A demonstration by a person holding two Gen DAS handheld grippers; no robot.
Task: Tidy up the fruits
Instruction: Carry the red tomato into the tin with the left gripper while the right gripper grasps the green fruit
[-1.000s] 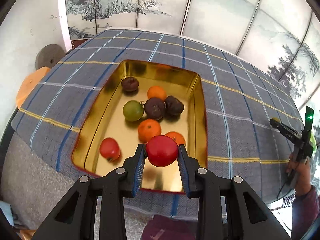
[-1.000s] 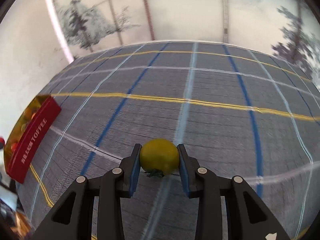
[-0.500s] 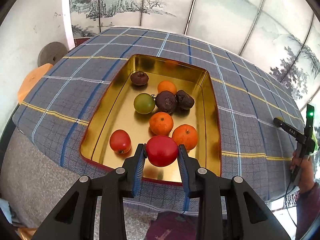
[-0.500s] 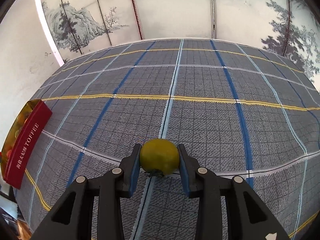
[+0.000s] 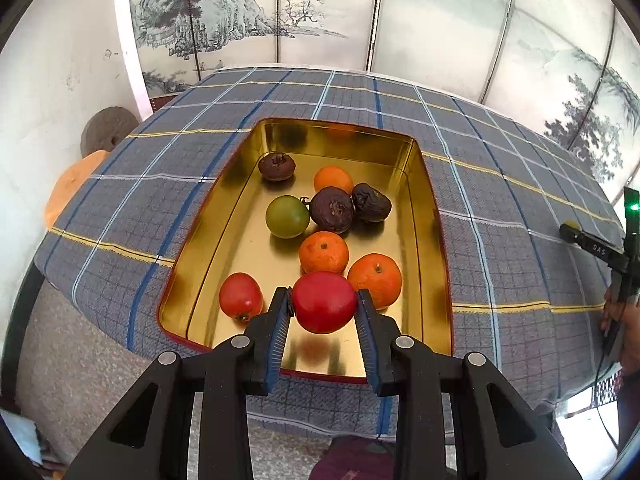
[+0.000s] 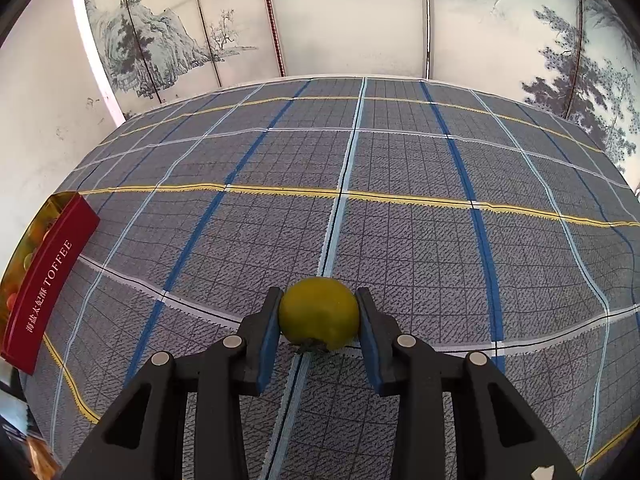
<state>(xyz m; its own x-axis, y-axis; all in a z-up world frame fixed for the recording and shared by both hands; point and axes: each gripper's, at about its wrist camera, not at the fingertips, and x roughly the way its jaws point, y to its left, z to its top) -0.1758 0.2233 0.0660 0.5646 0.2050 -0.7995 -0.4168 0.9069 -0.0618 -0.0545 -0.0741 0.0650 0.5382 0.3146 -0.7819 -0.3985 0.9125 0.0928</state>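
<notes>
My left gripper (image 5: pixel 323 304) is shut on a red tomato (image 5: pixel 324 300) and holds it above the near end of a gold tin tray (image 5: pixel 434 240). In the tray lie another red tomato (image 5: pixel 240 297), three oranges (image 5: pixel 324 251), a green fruit (image 5: pixel 287 216) and three dark wrinkled fruits (image 5: pixel 332 209). My right gripper (image 6: pixel 319 320) is shut on a yellow-green fruit (image 6: pixel 319 315) above the plaid tablecloth (image 6: pixel 400 240). The tray shows at the far left of the right wrist view, with its red TOFFEE side (image 6: pixel 48 280).
The table is covered in a blue-grey plaid cloth (image 5: pixel 500 220). The other gripper and the hand holding it (image 5: pixel 616 248) show at the right edge of the left wrist view. A painted folding screen (image 5: pixel 360 20) stands behind the table. An orange cushion (image 5: pixel 68 184) lies at the left.
My left gripper has moved forward and up over the tray's near end, still holding the red tomato. The right gripper's view has swung, with the yellow-green fruit still held.
</notes>
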